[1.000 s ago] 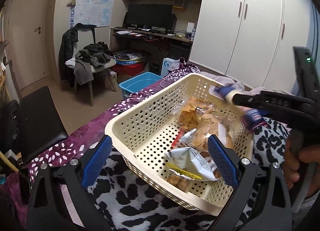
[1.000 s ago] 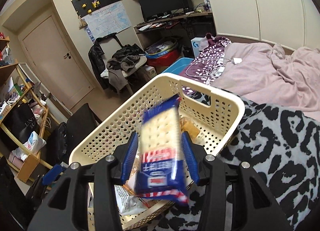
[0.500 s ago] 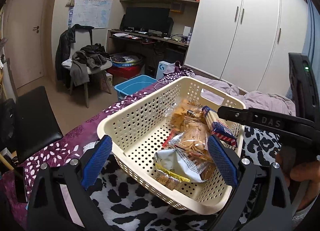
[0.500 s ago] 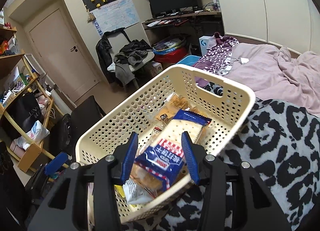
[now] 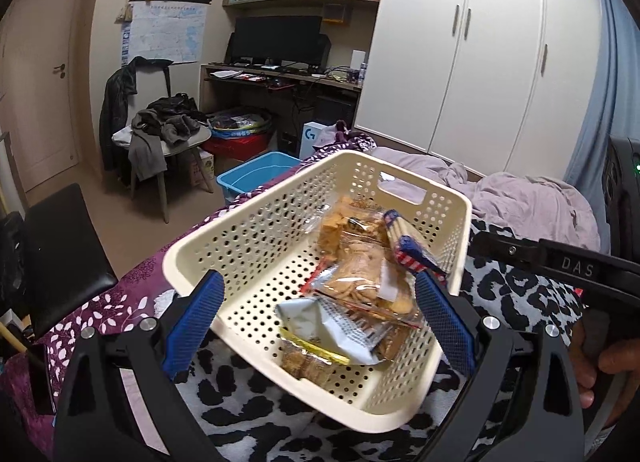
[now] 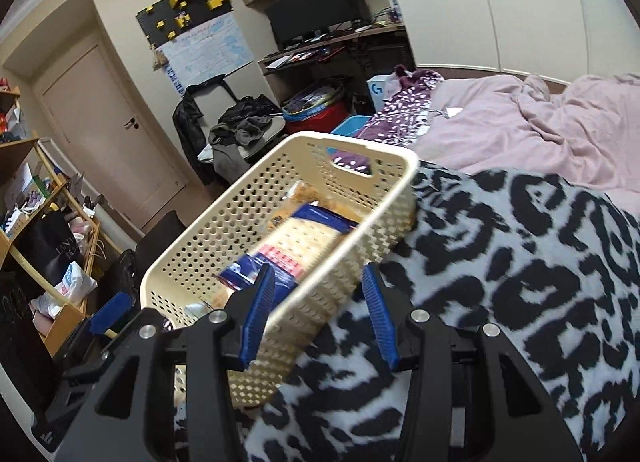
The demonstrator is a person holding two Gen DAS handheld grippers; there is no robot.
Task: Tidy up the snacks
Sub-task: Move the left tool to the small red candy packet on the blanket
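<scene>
A cream perforated basket (image 5: pixel 276 238) sits on a black-and-white animal-print blanket (image 6: pixel 520 262) on a bed. Inside lie several snack bags: a blue cracker packet (image 6: pixel 296 246) against the right wall, clear bags of golden crackers (image 5: pixel 360 274), and a silver pouch (image 5: pixel 320 326) nearest the camera. In the right wrist view the basket and cracker packet are motion-blurred, and their print cannot be read; the basket's near wall hides the lower snacks.

The left gripper (image 5: pixel 320 322) hangs in front of the basket, blue pads spread wide with nothing between them. The right gripper (image 6: pixel 316 318) straddles the basket's right rim, fingers parted and empty. In the left wrist view only its black body shows, cut off at the frame edge, held by a hand (image 5: pixel 600 362).
</scene>
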